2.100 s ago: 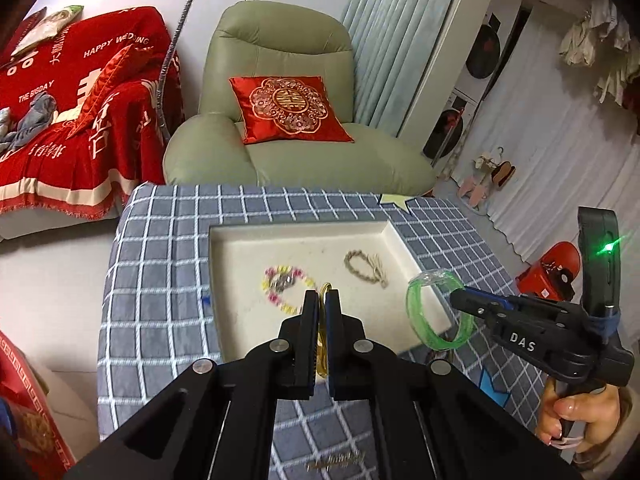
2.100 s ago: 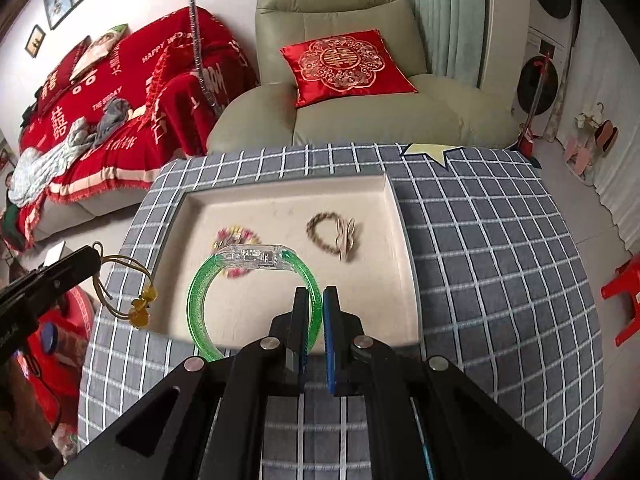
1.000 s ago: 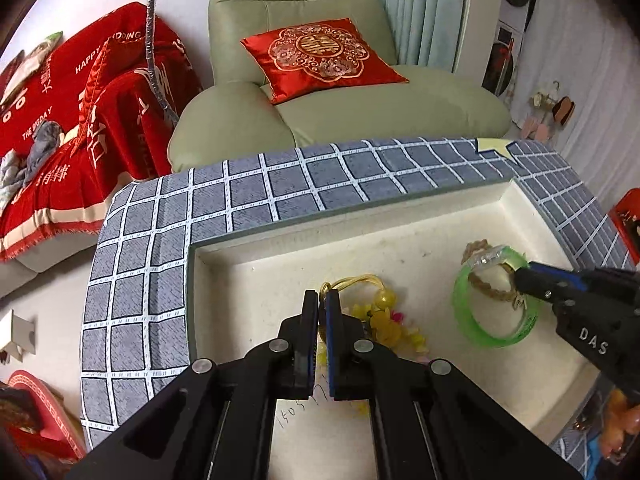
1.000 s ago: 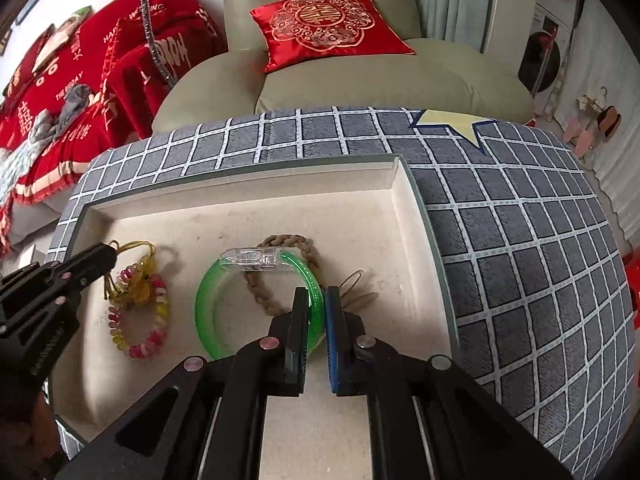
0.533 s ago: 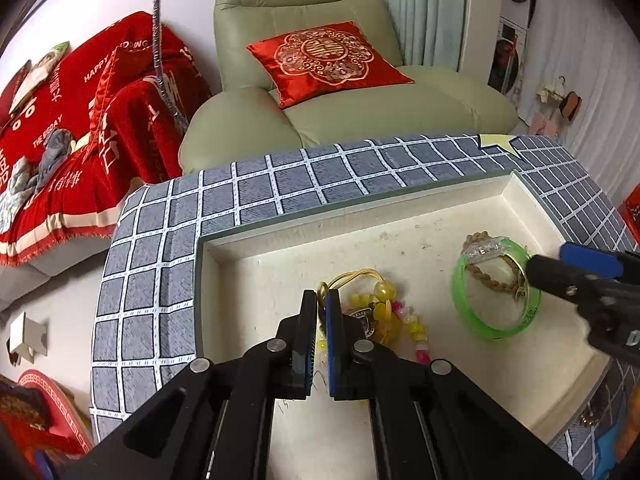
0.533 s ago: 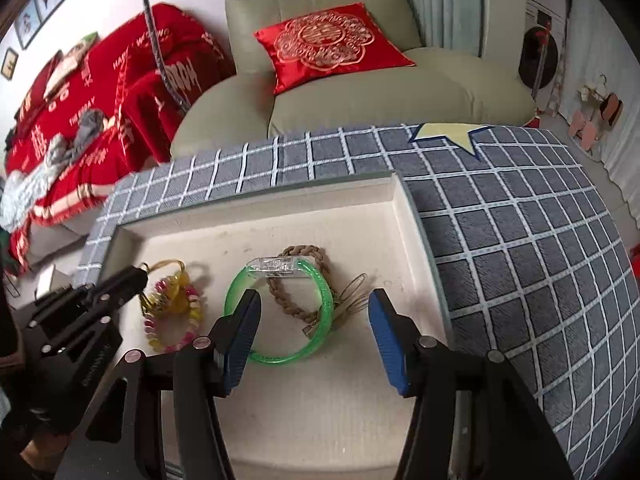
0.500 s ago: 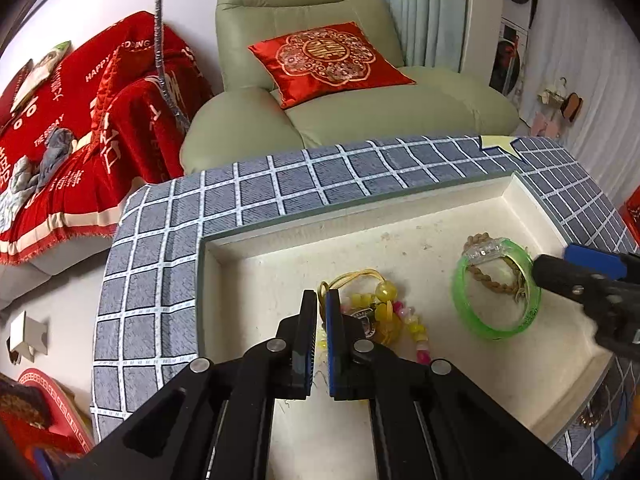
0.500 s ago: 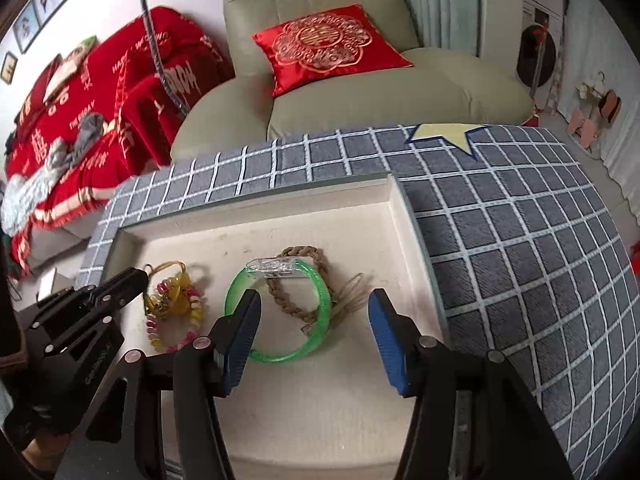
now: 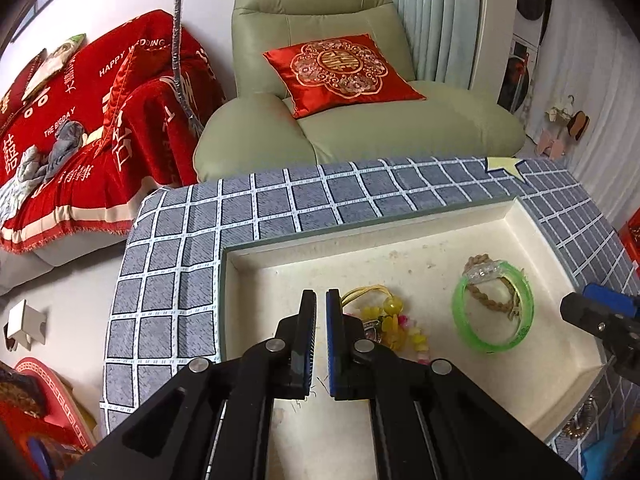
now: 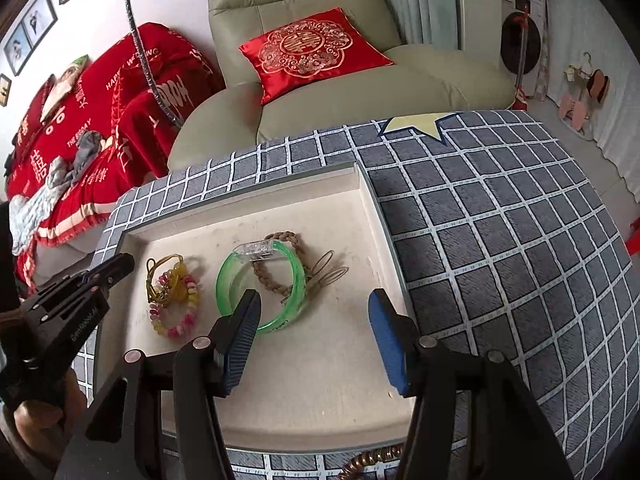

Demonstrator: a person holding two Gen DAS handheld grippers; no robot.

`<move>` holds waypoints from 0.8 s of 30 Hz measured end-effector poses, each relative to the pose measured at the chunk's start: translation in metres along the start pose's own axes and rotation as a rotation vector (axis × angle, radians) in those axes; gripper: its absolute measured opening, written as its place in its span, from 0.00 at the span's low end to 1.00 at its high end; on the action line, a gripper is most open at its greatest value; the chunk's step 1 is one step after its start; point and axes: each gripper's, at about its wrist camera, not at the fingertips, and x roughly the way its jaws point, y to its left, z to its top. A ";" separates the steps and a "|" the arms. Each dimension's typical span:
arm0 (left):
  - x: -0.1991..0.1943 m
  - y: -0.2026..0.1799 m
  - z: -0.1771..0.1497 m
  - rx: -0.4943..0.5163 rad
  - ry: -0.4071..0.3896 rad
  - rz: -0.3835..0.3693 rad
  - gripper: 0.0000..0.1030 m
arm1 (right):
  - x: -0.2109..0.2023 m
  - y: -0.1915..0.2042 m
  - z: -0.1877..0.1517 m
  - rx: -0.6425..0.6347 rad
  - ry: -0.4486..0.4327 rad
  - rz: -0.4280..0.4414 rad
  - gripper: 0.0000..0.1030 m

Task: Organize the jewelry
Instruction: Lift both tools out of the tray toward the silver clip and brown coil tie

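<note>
A cream tray (image 9: 360,236) (image 10: 320,380) holds the jewelry. A green bangle (image 9: 458,312) (image 10: 225,282) lies flat on a brown braided bracelet (image 9: 486,296) (image 10: 280,236). My right gripper (image 10: 314,298) (image 9: 576,302) hovers open just behind the bangle, with nothing between its fingers. A yellow cord bracelet (image 9: 390,306) (image 10: 176,280) rests on a pink and yellow beaded bracelet (image 9: 408,336) (image 10: 192,308). My left gripper (image 9: 320,308) (image 10: 124,262) is shut beside the cord, which lies on the tray just right of its tip, and nothing shows between its pads.
Thin wire hoops (image 10: 328,272) lie by the braid. The tray sits on a grey checked cloth (image 10: 500,240). A green armchair (image 9: 360,128) with a red cushion stands behind, and a red-draped sofa (image 9: 80,140) to the left. A brown beaded strand (image 10: 372,460) lies at the near edge.
The right gripper has opened and let go of the green bangle, then drawn back and up. The yellow cord bracelet now lies beside the left gripper's tip instead of between its fingers.
</note>
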 end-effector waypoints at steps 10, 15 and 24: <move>-0.026 0.007 -0.001 -0.040 -0.028 0.010 1.00 | -0.013 0.005 -0.005 -0.017 -0.013 0.028 0.75; -0.028 0.007 -0.006 -0.015 -0.071 0.025 1.00 | -0.017 0.009 -0.008 -0.029 -0.012 0.032 0.77; -0.047 0.021 -0.025 -0.051 -0.070 0.045 1.00 | -0.040 0.007 -0.016 -0.004 -0.106 0.086 1.00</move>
